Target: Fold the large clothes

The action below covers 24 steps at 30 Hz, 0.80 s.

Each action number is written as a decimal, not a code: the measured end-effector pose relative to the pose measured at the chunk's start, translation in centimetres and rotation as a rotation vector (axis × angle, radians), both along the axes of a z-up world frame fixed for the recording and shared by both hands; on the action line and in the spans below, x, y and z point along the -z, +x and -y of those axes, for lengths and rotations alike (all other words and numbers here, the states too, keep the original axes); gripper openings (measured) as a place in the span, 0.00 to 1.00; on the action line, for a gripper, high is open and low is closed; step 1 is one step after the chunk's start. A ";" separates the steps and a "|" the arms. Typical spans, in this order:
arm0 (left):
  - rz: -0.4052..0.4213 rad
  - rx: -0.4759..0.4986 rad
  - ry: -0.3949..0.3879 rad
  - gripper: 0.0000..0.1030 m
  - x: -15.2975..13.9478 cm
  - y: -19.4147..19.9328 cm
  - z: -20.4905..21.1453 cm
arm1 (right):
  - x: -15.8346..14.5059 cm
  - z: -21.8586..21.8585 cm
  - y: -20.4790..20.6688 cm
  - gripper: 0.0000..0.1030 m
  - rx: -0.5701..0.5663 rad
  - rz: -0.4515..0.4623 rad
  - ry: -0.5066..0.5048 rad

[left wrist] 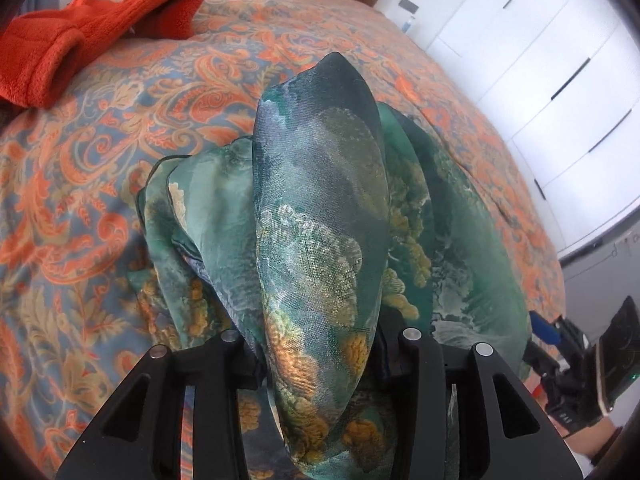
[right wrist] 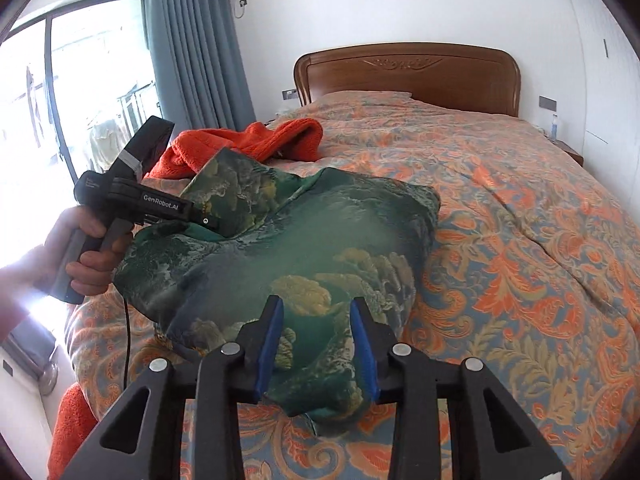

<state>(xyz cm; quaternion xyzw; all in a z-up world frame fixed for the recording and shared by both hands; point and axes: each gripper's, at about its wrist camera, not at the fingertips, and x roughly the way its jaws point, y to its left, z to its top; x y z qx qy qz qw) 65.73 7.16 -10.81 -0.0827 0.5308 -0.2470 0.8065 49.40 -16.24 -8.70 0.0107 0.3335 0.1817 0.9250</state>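
Observation:
A green silky garment (right wrist: 288, 248) with gold and white landscape print lies bunched on the bed. In the left wrist view a fold of it (left wrist: 320, 208) rises straight out from between my left gripper's jaws, hiding the fingertips. My left gripper (right wrist: 208, 222) is shut on the garment's left edge and holds it lifted. My right gripper (right wrist: 316, 340) is open, its blue pads (right wrist: 269, 344) on either side of the garment's near edge, just above it. The right gripper also shows at the left wrist view's lower right edge (left wrist: 560, 344).
The bed has an orange and blue paisley cover (right wrist: 520, 240) and a wooden headboard (right wrist: 408, 72). An orange fleece garment (right wrist: 256, 144) lies behind the green one, at upper left in the left wrist view (left wrist: 88, 40). White wardrobes (left wrist: 540, 60) stand beside the bed.

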 end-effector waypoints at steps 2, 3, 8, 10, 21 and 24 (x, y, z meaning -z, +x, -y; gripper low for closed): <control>-0.019 -0.010 -0.014 0.41 1.1 0.2 -0.7 | 1.9 -0.6 1.0 0.33 -0.018 -0.032 -0.014; -0.034 -0.016 -0.034 0.43 1.8 0.3 -1.1 | 2.9 -1.0 1.4 0.33 -0.028 -0.057 -0.025; -0.047 -0.025 -0.095 0.45 4.3 -0.2 -2.1 | 7.5 -1.7 3.1 0.32 -0.035 -0.164 -0.066; -0.050 -0.036 -0.115 0.46 5.2 -0.1 -2.4 | 8.5 -1.5 3.6 0.32 -0.020 -0.188 -0.044; -0.045 -0.049 -0.098 0.51 5.7 0.1 -2.1 | 9.6 -1.7 4.2 0.31 -0.015 -0.215 -0.072; -0.029 -0.036 -0.041 0.53 5.3 0.1 -1.5 | 8.8 -2.1 4.4 0.32 -0.018 -0.231 -0.094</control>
